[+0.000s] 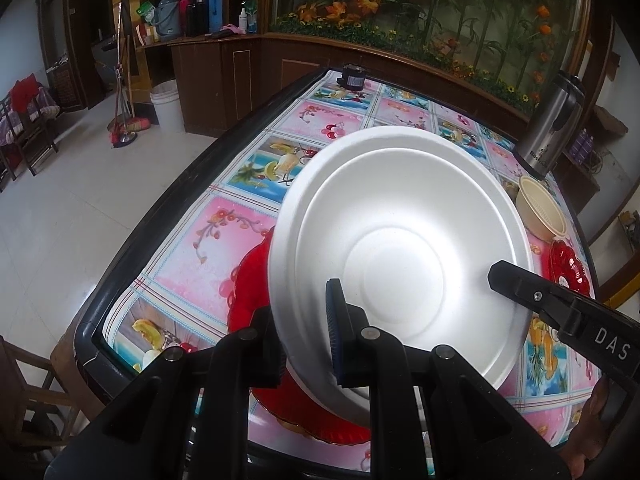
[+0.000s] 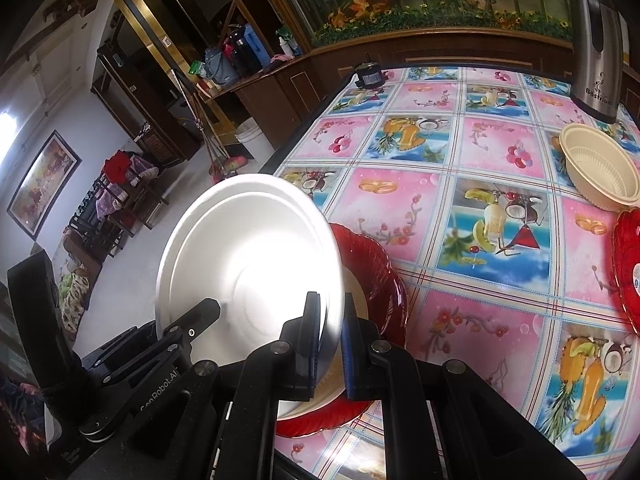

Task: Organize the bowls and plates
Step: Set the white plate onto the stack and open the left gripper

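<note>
Both grippers are on the same piece here! The round white foam plate fills the centre of the left wrist view, tilted up on edge, and the left gripper pinches its lower rim between two black fingers with blue ribbed pads. From the right of that frame the right gripper reaches in, its black finger lying on the plate's face.

In the right wrist view the plate sits left of centre, leaning over a red ribbed glass plate that lies on the table. The right gripper's two fingers clamp the white rim close together at lower centre, and the left gripper reaches onto the plate from the lower left.

The table wears a glossy fruit-patterned pink and blue tablecloth. At the right edge of the right wrist view sit a cream ribbed plastic bowl and, below it, a second red glass dish, partly cut off. A steel thermos jug stands upper right, and a small black device rests at the table's far edge.
</note>
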### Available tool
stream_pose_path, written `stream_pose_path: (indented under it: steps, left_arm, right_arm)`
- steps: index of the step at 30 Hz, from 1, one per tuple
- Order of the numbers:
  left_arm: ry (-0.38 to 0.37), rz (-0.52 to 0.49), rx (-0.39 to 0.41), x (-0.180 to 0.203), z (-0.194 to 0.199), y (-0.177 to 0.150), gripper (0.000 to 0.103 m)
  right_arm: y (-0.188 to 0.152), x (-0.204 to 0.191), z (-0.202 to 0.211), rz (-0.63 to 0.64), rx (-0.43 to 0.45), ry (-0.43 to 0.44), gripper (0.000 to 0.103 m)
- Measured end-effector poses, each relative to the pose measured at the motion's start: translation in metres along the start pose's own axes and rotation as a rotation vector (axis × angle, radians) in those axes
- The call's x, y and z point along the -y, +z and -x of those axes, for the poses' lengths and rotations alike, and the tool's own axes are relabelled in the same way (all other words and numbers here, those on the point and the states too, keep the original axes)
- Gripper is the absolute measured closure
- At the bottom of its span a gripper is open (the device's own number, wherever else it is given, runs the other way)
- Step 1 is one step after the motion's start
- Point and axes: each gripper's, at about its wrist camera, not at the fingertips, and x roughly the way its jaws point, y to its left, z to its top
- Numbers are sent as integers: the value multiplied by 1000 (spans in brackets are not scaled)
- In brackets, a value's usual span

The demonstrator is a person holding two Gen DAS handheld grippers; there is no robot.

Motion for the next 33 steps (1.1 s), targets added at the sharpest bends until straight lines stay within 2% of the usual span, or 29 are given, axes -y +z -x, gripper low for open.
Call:
stream_pose_path:
  steps: [14, 18, 28, 31, 33]
  left_arm:
    - [-3, -8, -4, 2, -2, 0, 89]
    - [-4, -9, -5, 3, -1, 1, 88]
    - [1, -12, 2, 4, 2, -1, 88]
    - [1, -13, 2, 4, 2, 0, 86]
    - [-6, -12, 2, 4, 3, 0, 77]
  right_arm:
    - [1, 3, -3, -7, -8, -3, 94]
    - [0, 5, -4, -12, -15, 2, 90]
    - [-2, 5, -5, -12, -28, 3, 89]
    - [-2, 5, -5, -11, -28, 3, 89]
    - [-2, 5, -4, -13, -28, 4, 89]
